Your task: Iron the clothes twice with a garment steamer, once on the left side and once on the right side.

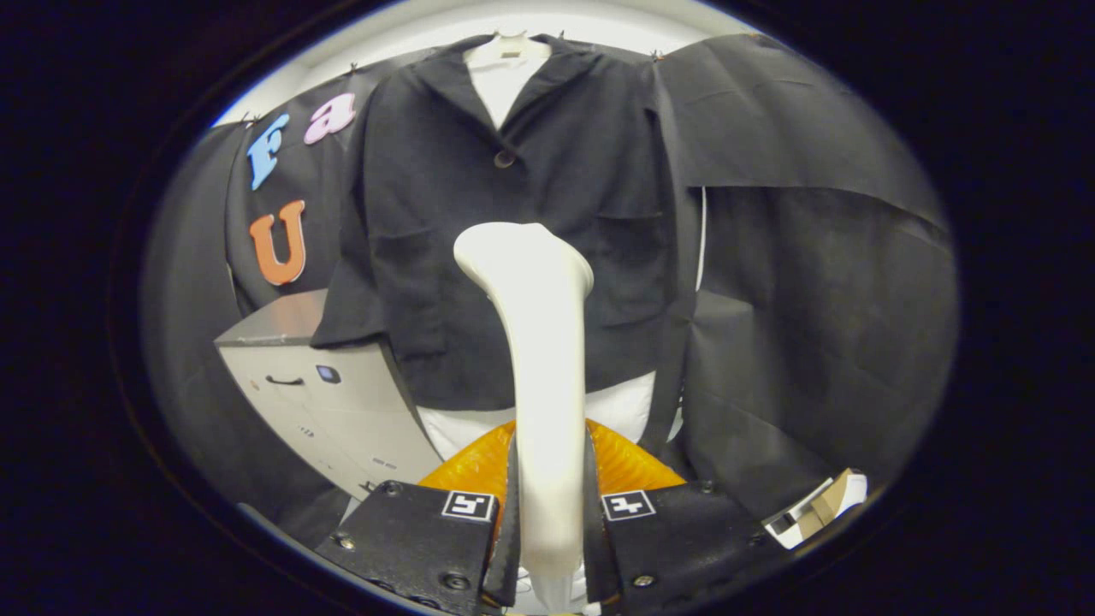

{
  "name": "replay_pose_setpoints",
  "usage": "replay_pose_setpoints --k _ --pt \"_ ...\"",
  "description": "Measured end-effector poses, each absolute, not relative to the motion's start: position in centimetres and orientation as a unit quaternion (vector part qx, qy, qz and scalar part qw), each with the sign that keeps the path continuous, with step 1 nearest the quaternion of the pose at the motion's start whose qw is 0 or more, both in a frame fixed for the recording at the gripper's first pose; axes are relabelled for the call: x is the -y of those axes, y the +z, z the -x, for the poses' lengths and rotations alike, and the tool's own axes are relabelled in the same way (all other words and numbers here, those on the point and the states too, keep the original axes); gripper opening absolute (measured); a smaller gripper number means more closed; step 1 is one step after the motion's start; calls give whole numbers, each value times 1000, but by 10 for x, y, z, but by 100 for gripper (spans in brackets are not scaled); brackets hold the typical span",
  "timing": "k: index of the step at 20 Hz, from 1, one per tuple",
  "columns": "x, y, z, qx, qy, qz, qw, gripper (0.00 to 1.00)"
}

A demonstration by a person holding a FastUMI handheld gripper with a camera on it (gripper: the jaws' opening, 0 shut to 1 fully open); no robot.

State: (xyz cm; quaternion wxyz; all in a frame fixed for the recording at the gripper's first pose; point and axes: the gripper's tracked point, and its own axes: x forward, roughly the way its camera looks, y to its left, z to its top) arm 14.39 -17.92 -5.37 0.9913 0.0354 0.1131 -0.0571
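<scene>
A dark jacket (pixel 513 231) hangs on a hanger straight ahead, over a white shirt that shows at the collar (pixel 505 73) and below the hem. My gripper (pixel 549 513) is shut on the white garment steamer (pixel 535 342), both black fingers (pixel 511 513) pressing its handle. The steamer stands upright between the fingers. Its head (pixel 522 252) is in front of the jacket's middle, below the button (pixel 504 158); whether it touches the cloth I cannot tell.
A grey cabinet (pixel 316 385) with a drawer handle stands low to the left of the jacket. An orange object (pixel 624 466) lies just beyond the fingers, under the white shirt's hem. A small white and tan box (pixel 817 509) sits low on the right.
</scene>
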Motion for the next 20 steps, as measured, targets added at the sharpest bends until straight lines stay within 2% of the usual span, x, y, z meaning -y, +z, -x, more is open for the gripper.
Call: replay_pose_setpoints --k 8,20 --pt "232 19 -146 -68 -78 -51 993 32" --pt "219 155 -190 4 -46 -52 998 32"
